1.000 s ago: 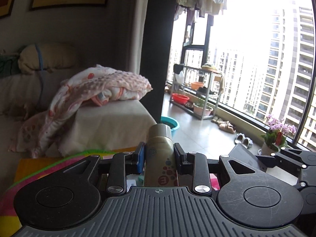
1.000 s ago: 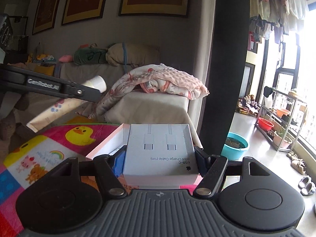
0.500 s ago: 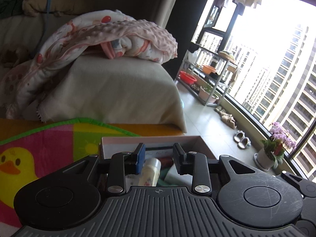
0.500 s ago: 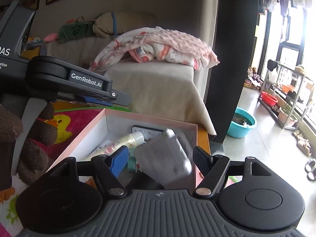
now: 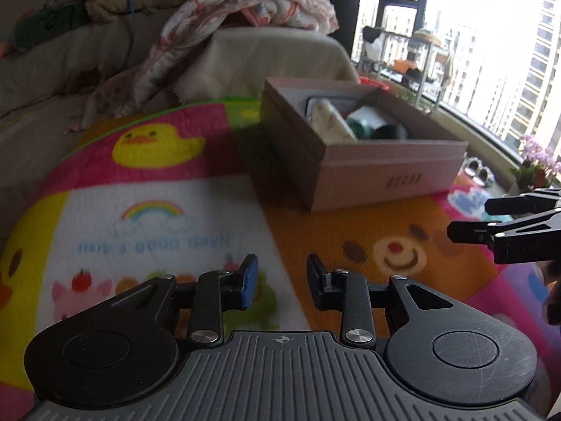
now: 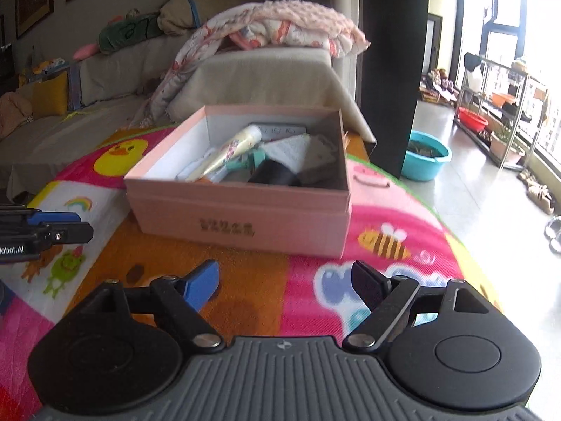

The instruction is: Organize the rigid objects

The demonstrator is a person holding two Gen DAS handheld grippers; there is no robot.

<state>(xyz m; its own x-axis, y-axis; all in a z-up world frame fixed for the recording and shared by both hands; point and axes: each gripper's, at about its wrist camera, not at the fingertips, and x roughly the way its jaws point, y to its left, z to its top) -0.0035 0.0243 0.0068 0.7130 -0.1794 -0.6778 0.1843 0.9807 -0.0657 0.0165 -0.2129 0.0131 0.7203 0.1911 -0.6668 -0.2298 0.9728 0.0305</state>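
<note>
1. Mat (image 6: 403,217): bright cartoon print, covers the surface under everything; duck, rainbow, bear and bee panels.
2. Sofa (image 6: 266,70) behind the mat, pink blanket (image 6: 280,28) piled on its end.
3. Box (image 6: 242,207): pink, open top, sits on the mat ahead of both my grippers, well clear of the fingers. In the left view it's up and to the right (image 5: 361,161).
4. Inside the box: cream tube (image 6: 224,154) lying slanted along the left part, dark round item (image 6: 273,173) near the front, white flat piece (image 6: 291,147) in the middle, some teal bits. Rest too jumbled to tell.
5. Right gripper (image 6: 284,279): my jaws are wide and opening, nothing between them, just mat below.
6. Left gripper (image 5: 282,282): my jaws stand a narrow gap apart, empty, mat showing through the gap. Not touching the box.
7. Each gripper's tips show at the other view's edge, side by side over the mat, apart.
</note>
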